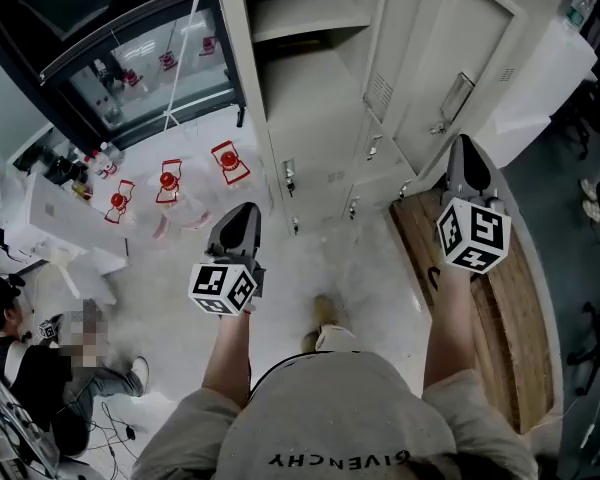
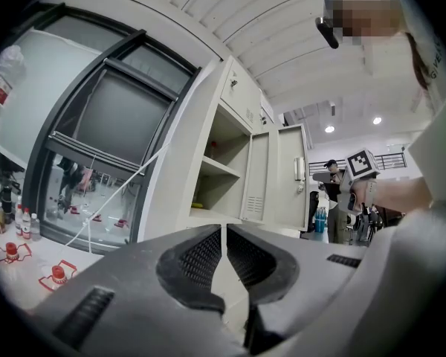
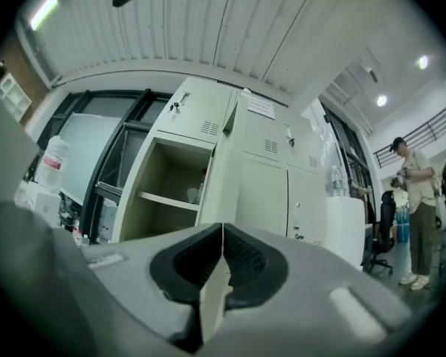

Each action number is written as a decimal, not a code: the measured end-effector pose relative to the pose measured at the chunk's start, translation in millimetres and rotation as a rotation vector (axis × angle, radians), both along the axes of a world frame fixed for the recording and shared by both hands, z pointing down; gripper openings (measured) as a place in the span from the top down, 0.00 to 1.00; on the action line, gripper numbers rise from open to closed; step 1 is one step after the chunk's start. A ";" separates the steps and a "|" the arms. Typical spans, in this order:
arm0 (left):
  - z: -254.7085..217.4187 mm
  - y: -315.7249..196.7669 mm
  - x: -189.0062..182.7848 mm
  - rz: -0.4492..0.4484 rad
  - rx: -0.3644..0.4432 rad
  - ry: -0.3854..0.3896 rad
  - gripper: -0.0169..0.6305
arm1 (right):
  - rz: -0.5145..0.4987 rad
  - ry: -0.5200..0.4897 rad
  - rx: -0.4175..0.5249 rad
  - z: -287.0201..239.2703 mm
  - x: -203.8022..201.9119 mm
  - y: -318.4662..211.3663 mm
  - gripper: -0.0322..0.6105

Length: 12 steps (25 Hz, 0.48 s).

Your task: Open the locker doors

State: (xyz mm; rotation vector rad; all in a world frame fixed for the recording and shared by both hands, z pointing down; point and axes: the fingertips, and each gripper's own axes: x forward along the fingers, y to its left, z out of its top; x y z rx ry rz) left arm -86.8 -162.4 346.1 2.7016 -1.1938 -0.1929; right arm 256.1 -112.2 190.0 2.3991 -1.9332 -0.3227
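A cream metal locker [image 1: 310, 98] stands ahead of me. Its upper left compartment [image 1: 305, 13] is open and shows a shelf. One tall door [image 1: 450, 58] hangs swung out toward me. My right gripper [image 1: 467, 148] is at that door's free edge, near the handle [image 1: 456, 98]. In the right gripper view the door [image 3: 234, 162] is edge-on and runs straight into the shut right gripper [image 3: 221, 229]. My left gripper [image 1: 238, 218] hangs lower and left, away from the locker. In its own view the left gripper [image 2: 223, 229] is shut with nothing in it.
Small lower doors [image 1: 375, 153] are closed. Red-capped bottles [image 1: 168, 183] stand on the floor by a glass front [image 1: 140, 68]. A person [image 1: 30, 368] sits at lower left. A wooden board [image 1: 515, 308] lies at right. Another person [image 3: 412, 199] stands beyond a white cabinet [image 3: 346, 229].
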 end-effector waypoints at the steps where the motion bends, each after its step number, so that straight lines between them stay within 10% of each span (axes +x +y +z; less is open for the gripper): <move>1: 0.5 -1.4 0.1 -0.002 -0.001 0.000 0.94 | -0.014 -0.012 0.005 1.2 -2.9 0.0 0.94; 12: 10.3 -16.5 -13.8 -0.047 -0.014 -0.007 0.94 | -0.206 -0.038 -0.023 39.8 -62.9 -19.4 0.95</move>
